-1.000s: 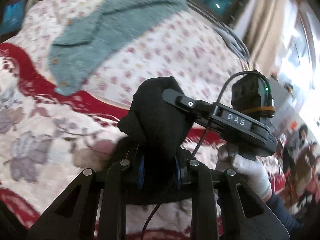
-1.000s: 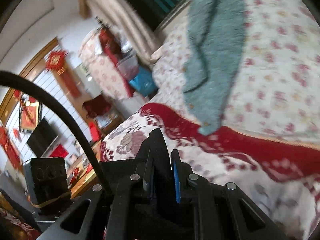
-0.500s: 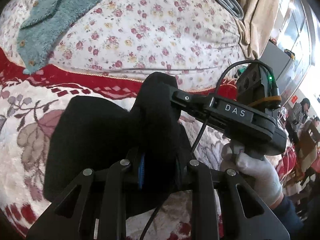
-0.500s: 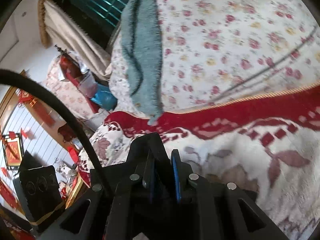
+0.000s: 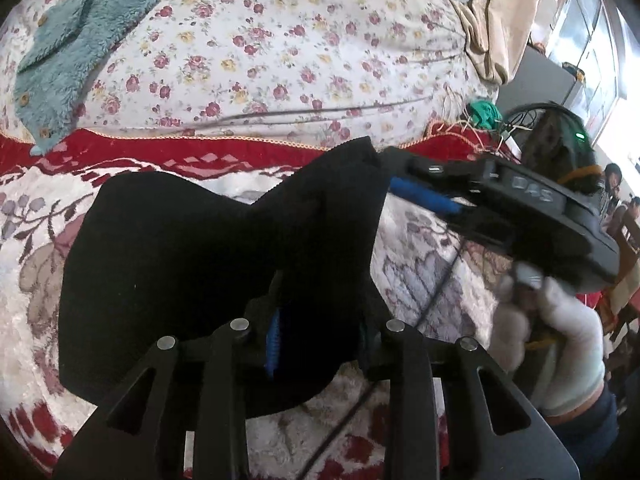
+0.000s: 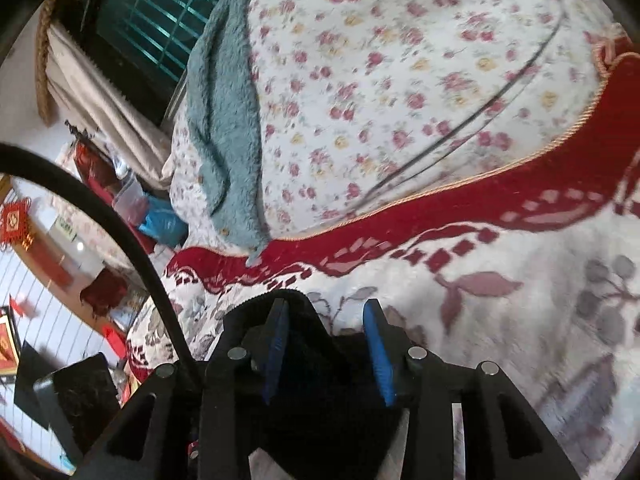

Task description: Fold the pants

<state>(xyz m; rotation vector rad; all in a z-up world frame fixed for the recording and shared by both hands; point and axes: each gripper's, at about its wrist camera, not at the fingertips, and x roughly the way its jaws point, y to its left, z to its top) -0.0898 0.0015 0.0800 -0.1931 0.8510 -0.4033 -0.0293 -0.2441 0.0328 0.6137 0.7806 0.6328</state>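
Black knit pants (image 5: 208, 264) lay bunched between my left gripper (image 5: 316, 332) fingers, opening; my right gripper (image 6: 326, 346) fingers opening, cloth loose between.

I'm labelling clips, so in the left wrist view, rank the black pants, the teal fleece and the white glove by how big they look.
1. black pants, nearest the camera, which inflates them
2. teal fleece, partly cut off at the frame edge
3. white glove

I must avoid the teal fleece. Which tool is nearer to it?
Left. The left tool sits on the teal fleece's side; the right tool lies beyond it, farther away. Both tools' jaws are opening, black pants between them.
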